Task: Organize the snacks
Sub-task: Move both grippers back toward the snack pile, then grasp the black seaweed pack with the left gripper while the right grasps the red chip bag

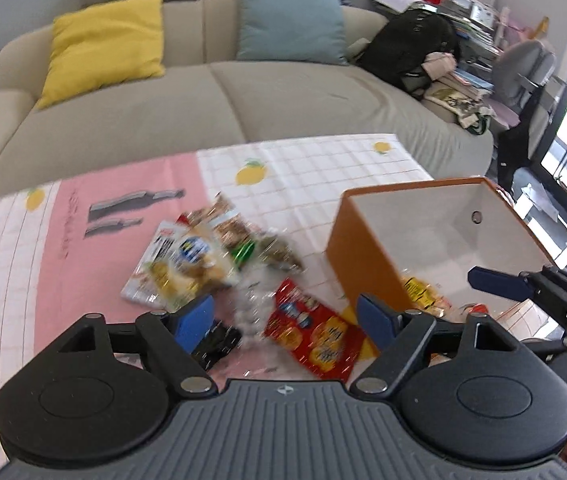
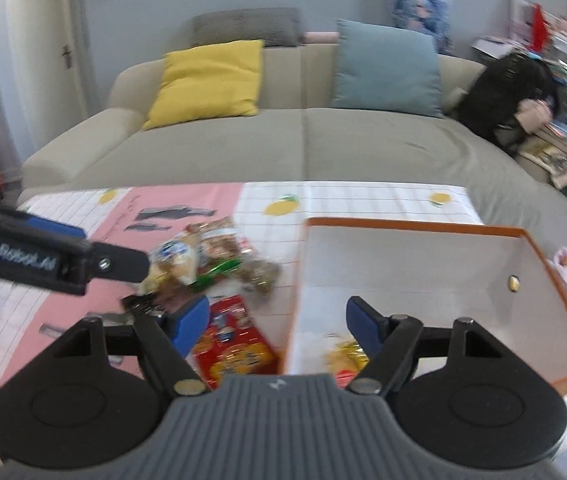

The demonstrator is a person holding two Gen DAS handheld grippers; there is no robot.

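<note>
Left gripper [image 1: 285, 320]: jaws wide, empty, over snack pile [image 1: 207, 256] on cloth [image 1: 11, 240]. Red pack [image 1: 315, 332] lies just ahead between its pads, long axis slanting near-right; left hand nearer. Crinkly foil, flat pouches. Orange box [image 1: 367, 248] right, stiff, white inside. Right gripper [image 2: 277, 324]: part open, empty, straddling box wall.

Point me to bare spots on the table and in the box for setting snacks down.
Bare: the far white checked cloth between the snack pile and the sofa; the pink strip left of the pile; most of the orange box floor beyond its yellow packet. Crowded: the pile and red packet beside the box.
</note>
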